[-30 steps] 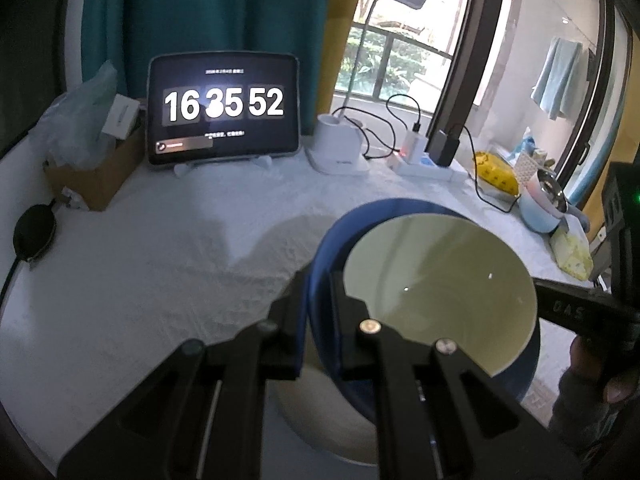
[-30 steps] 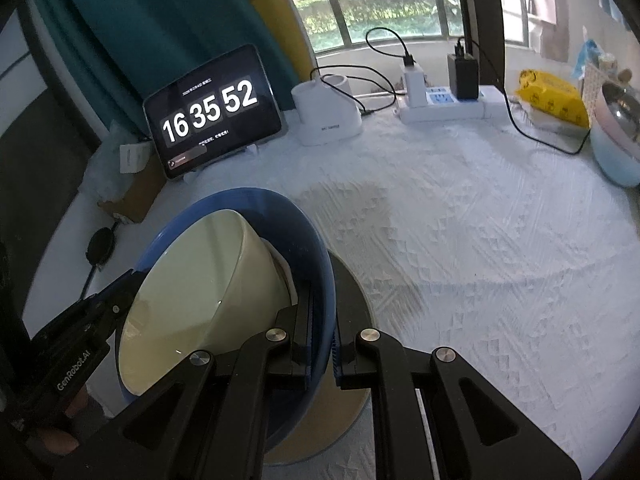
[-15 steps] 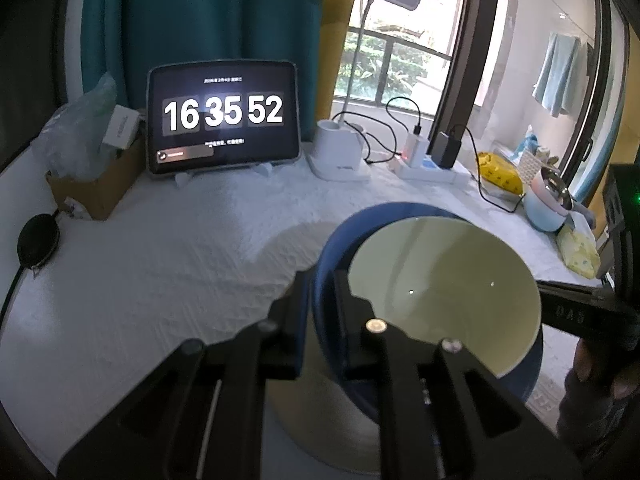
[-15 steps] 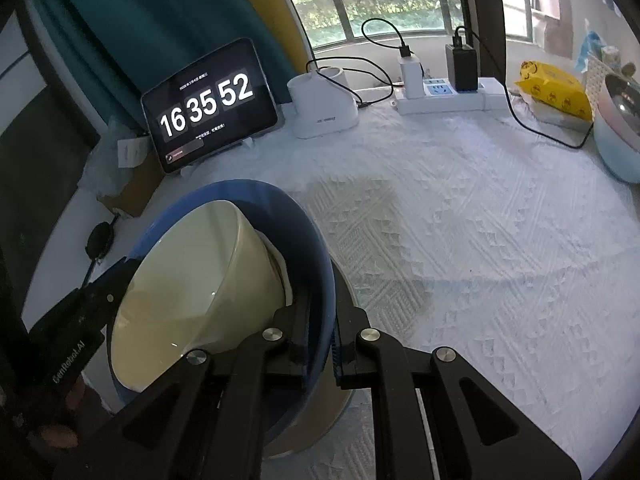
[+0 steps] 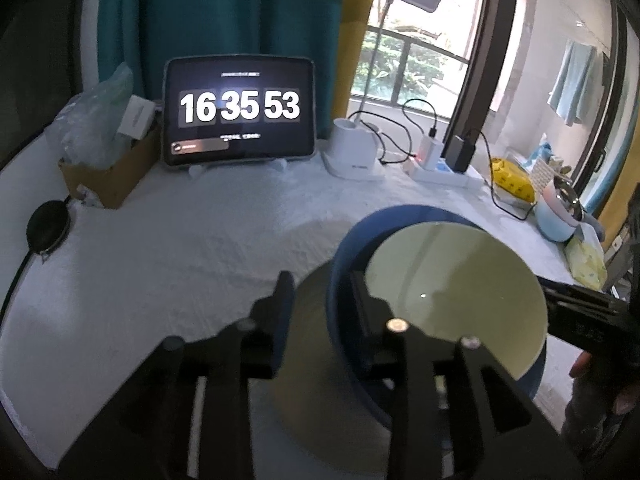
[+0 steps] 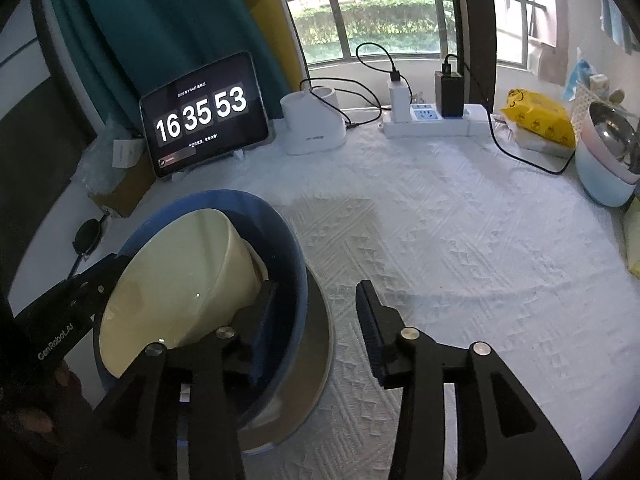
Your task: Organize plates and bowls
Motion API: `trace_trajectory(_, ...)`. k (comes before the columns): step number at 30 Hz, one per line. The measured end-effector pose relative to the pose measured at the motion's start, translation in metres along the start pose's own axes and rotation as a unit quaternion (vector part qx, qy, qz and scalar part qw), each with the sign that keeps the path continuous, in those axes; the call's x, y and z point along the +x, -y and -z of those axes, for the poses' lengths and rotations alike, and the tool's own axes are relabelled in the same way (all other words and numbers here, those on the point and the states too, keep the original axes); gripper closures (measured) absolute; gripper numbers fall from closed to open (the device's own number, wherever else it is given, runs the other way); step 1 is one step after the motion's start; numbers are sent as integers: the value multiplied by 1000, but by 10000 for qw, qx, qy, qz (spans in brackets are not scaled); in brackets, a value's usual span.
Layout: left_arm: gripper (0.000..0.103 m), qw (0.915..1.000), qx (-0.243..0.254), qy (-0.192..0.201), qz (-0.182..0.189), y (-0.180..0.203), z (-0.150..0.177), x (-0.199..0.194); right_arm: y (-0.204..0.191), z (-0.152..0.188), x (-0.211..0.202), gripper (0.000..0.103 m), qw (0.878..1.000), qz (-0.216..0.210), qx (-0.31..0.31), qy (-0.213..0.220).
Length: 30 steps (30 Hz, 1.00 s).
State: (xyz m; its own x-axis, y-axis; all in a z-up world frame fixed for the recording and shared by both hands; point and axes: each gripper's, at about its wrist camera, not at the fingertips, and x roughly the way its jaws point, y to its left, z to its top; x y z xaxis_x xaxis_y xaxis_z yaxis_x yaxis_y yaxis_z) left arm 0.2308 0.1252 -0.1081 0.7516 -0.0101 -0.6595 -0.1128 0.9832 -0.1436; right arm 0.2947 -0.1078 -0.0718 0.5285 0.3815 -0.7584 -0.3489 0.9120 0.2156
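A cream bowl (image 5: 452, 280) sits nested in a blue bowl (image 5: 348, 248), which rests on a grey plate (image 5: 308, 320) on the white tablecloth. My left gripper (image 5: 320, 300) is open, its jaws straddling the blue bowl's left rim. In the right wrist view the cream bowl (image 6: 180, 272) lies tilted inside the blue bowl (image 6: 288, 240) on the plate (image 6: 320, 340). My right gripper (image 6: 316, 312) is open, one finger inside the blue bowl's right rim, the other outside over the cloth.
A tablet clock (image 5: 240, 112), cardboard box (image 5: 108, 172), white lamp base (image 5: 352, 152) and power strip with cables (image 6: 432, 120) line the back. A yellow packet (image 6: 536, 120) and pastel bowl with a metal insert (image 6: 608, 160) stand at right.
Both grippers have opened and let go of the blue bowl's rim. The bowl stack now rests on the plate. The clock moved from 52 to 53.
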Motion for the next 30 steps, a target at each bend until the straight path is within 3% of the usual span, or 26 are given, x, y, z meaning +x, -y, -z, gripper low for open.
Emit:
trace_trajectory(4, 58, 9997, -207, 101, -7, -7, 0, -10, -2, 2, -5, 58, 10000, 35, -43, 43)
trace_trajectory(30, 53, 9973, 112, 586, 430, 23, 16, -73, -6, 27, -60, 57, 9988, 147, -128, 440)
